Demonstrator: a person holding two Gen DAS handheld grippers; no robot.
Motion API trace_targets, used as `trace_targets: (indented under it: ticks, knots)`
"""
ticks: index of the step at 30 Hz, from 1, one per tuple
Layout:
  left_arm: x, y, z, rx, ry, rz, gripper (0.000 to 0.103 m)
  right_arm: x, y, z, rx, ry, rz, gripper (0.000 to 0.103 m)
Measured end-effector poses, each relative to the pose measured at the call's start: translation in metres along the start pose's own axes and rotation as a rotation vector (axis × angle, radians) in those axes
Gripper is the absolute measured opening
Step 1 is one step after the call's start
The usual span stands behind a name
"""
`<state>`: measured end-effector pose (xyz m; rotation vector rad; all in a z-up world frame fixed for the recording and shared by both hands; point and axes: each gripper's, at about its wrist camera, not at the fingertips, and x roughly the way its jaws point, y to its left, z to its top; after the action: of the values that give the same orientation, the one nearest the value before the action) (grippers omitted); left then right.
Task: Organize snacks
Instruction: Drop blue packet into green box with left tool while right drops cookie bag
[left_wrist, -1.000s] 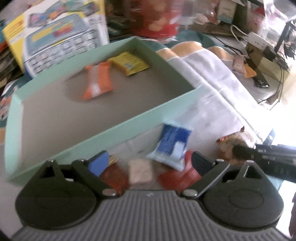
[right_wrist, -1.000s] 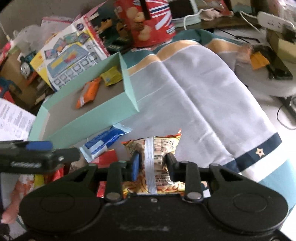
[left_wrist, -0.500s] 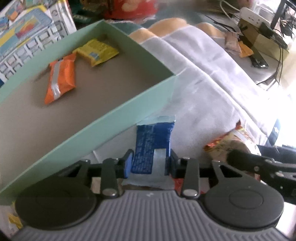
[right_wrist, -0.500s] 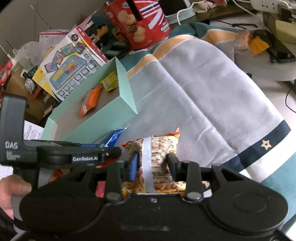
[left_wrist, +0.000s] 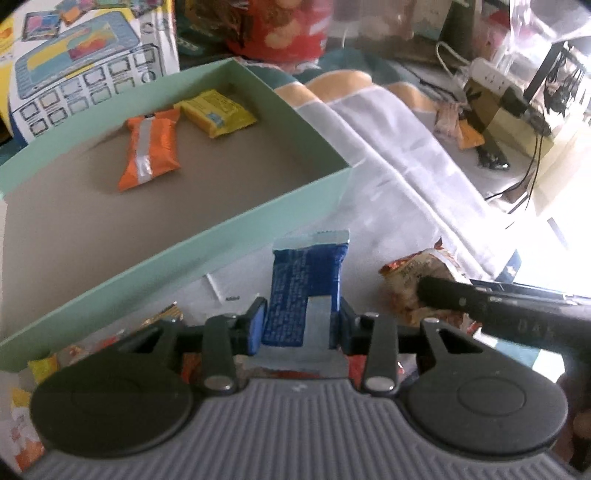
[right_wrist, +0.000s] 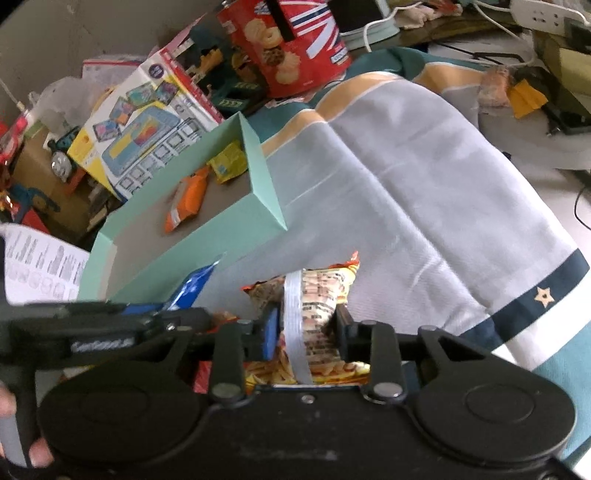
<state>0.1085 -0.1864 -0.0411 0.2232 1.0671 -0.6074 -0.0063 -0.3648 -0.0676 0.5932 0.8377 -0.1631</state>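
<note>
Snacks are mid-sort: the left gripper (left_wrist: 298, 325) has just closed its fingers on a blue packet (left_wrist: 304, 291), the right gripper (right_wrist: 306, 328) pinches a chip bag (right_wrist: 317, 295). Both are just beside the green tray (left_wrist: 221, 240), probably their destination, where an orange pack (left_wrist: 151, 147) and a yellow pack (left_wrist: 216, 112) already lie.

Left hand-held gripper (left_wrist: 298, 325) clamps blue snack packet (left_wrist: 306, 291).

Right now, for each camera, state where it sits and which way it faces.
Left wrist: on the left gripper, looking down past the held blue packet into the green tray; the right gripper enters from the right.
Right wrist: on the right gripper, looking down past the clamped yellow snack bag across the grey cloth; the left gripper and a hand show at left.
Shared: tray, both packets, orange packet.
</note>
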Motion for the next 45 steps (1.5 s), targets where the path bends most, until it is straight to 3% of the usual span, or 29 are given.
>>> trace_targets:
  ticks: [7, 12, 19, 27, 29, 30, 31, 32, 33, 34, 45]
  knots:
    - [-0.045, 0.022, 0.006, -0.058, -0.109, -0.026, 0.037, -0.023, 0.019, 0.026, -0.032, -0.060, 0.017, 0.030]
    - [-0.055, 0.056, 0.034, -0.122, -0.180, 0.053, 0.037, -0.013, 0.060, 0.069, -0.114, -0.092, 0.062, 0.030]
    - [-0.017, 0.084, 0.066, -0.171, -0.154, 0.102, 0.038, 0.057, 0.114, 0.124, -0.203, -0.057, 0.054, 0.030]
    - [0.029, 0.097, 0.078, -0.193, -0.095, 0.098, 0.038, 0.121, 0.132, 0.138, -0.246, -0.002, 0.030, 0.031]
    - [0.035, 0.095, 0.081, -0.192, -0.091, 0.096, 0.041, 0.127, 0.136, 0.140, -0.271, -0.007, 0.030, 0.033]
    - [0.037, 0.094, 0.082, -0.186, -0.093, 0.103, 0.049, 0.128, 0.137, 0.141, -0.278, -0.016, 0.030, 0.039]
    - [0.038, 0.091, 0.082, -0.179, -0.091, 0.115, 0.078, 0.127, 0.138, 0.142, -0.279, -0.023, 0.031, 0.059]
    - [0.039, 0.090, 0.083, -0.172, -0.095, 0.136, 0.100, 0.126, 0.138, 0.144, -0.274, -0.034, 0.035, 0.072]
    - [0.037, 0.089, 0.082, -0.167, -0.112, 0.157, 0.103, 0.122, 0.138, 0.143, -0.268, -0.055, 0.036, 0.095]
    - [0.035, 0.087, 0.081, -0.162, -0.123, 0.166, 0.103, 0.118, 0.138, 0.143, -0.264, -0.080, 0.033, 0.103]
    - [0.003, 0.078, 0.066, -0.152, -0.116, 0.149, 0.103, 0.074, 0.122, 0.119, -0.221, -0.091, 0.023, 0.103]
